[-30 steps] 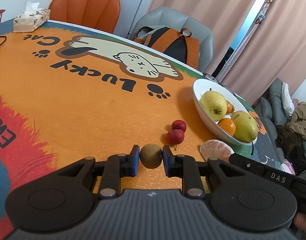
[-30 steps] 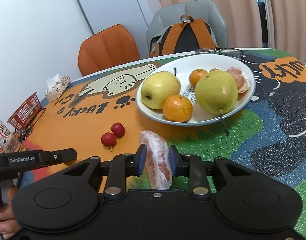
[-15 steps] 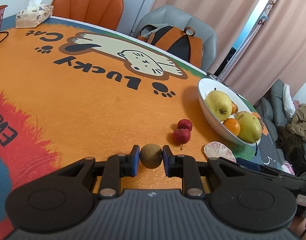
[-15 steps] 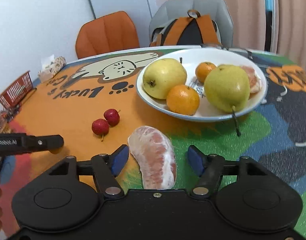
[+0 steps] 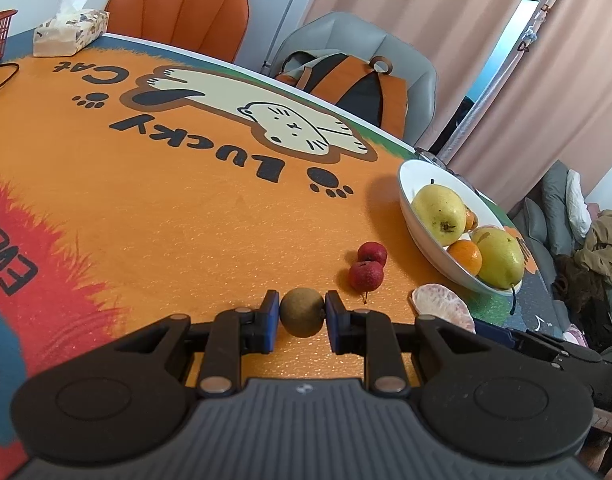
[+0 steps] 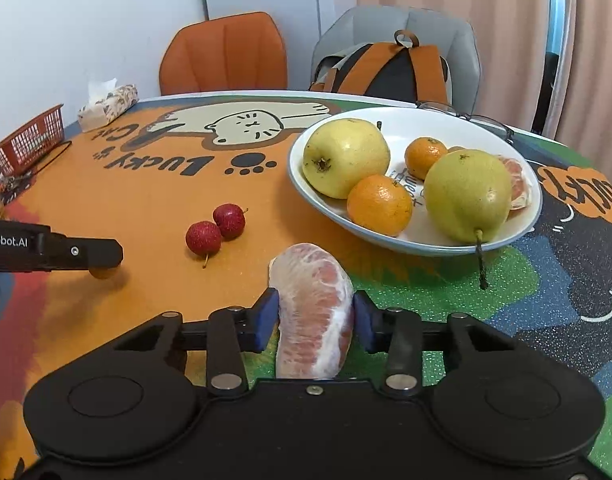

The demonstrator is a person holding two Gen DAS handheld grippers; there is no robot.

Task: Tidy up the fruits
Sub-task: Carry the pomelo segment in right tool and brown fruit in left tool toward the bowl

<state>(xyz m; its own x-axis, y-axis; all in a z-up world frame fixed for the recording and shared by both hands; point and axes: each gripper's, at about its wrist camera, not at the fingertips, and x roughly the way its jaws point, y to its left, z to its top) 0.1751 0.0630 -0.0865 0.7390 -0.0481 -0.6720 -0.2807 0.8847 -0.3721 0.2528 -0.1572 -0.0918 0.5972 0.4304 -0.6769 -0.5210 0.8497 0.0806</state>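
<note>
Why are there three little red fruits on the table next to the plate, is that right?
Not quite: there are two red fruits, not three. They lie touching each other on the orange table mat, beside the white plate. The right wrist view shows this clearly.

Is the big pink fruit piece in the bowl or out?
Out. The pink fruit piece lies on the table in front of the bowl.
</note>
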